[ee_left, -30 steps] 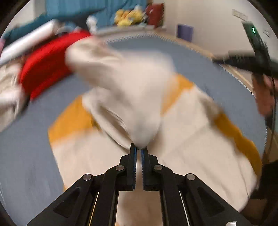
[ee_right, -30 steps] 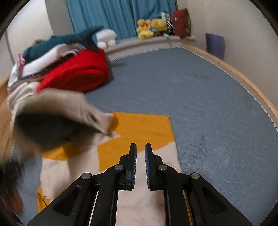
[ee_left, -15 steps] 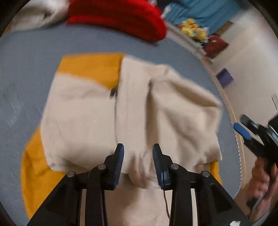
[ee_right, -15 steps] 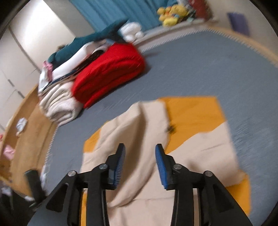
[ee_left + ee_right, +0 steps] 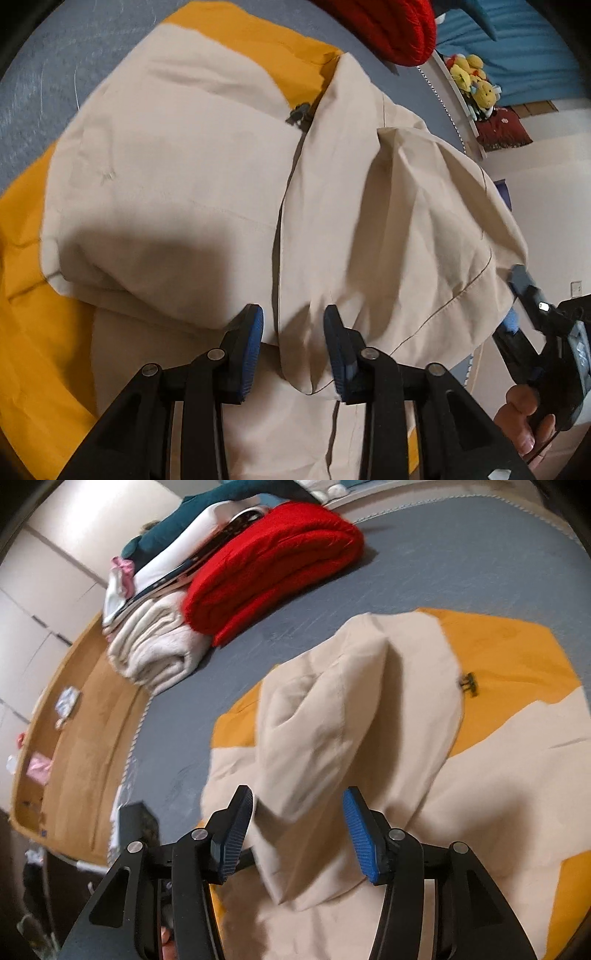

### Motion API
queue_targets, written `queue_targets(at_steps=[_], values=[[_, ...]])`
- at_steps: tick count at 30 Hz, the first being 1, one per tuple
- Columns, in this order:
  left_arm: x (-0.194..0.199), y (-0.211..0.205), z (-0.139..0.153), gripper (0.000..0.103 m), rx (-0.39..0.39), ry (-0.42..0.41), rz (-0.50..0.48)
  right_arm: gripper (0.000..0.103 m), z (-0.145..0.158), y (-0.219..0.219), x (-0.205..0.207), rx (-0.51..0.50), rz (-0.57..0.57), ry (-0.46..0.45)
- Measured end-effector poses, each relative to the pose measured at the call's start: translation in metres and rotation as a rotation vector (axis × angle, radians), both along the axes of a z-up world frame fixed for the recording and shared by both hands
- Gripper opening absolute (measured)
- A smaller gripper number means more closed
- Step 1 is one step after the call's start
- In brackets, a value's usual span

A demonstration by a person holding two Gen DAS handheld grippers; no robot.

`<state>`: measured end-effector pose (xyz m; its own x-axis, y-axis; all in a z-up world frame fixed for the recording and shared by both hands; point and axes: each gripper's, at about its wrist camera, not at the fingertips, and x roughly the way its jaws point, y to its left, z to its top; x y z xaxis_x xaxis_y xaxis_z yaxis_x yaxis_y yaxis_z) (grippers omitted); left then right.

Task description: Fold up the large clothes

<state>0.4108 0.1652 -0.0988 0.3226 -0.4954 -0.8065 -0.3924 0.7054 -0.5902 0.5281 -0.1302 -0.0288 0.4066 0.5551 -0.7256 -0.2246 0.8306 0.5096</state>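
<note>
A large beige and orange jacket (image 5: 177, 177) lies spread on the grey-blue bed (image 5: 33, 85), with its beige hood or sleeve folded over the body. It also shows in the right wrist view (image 5: 369, 716). My left gripper (image 5: 293, 345) is open, its fingers on either side of the folded edge without pinching it. My right gripper (image 5: 299, 834) is open just above the same folded flap. The right gripper also shows at the right edge of the left wrist view (image 5: 517, 295).
A folded red knit (image 5: 273, 572) and a stack of folded clothes (image 5: 155, 642) sit at the far side of the bed. A wooden floor strip (image 5: 77, 731) with small items lies to the left. Plush toys (image 5: 476, 85) sit on a ledge.
My left gripper let go of the beige flap, which dropped onto the jacket. Both grippers opened and moved in closer to the fabric.
</note>
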Motion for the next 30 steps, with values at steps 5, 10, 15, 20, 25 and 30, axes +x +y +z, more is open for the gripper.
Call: queue_targets(at_steps=[5, 10, 15, 20, 25, 30], values=[[0.006, -0.001, 0.011, 0.000, -0.016, -0.039, -0.031, 0.006, 0.006, -0.019, 0.010, 0.040, -0.051, -0.013], [-0.001, 0.018, 0.095, 0.000, 0.062, -0.412, 0.026, 0.003, 0.027, -0.047, 0.007, 0.156, -0.112, -0.061], [-0.001, 0.017, 0.115, 0.000, 0.147, -0.473, -0.018, 0.003, 0.031, -0.076, 0.004, 0.306, -0.193, -0.076], [0.016, -0.011, 0.019, 0.000, 0.250, 0.004, -0.171, 0.003, -0.049, -0.088, 0.016, 0.010, -0.329, 0.265], [0.016, -0.004, 0.030, 0.000, 0.289, -0.018, -0.124, 0.012, -0.069, -0.095, 0.023, -0.081, -0.357, 0.361], [0.013, -0.011, 0.093, 0.004, 0.343, -0.314, -0.117, 0.040, -0.021, -0.095, 0.020, -0.188, -0.397, 0.169]])
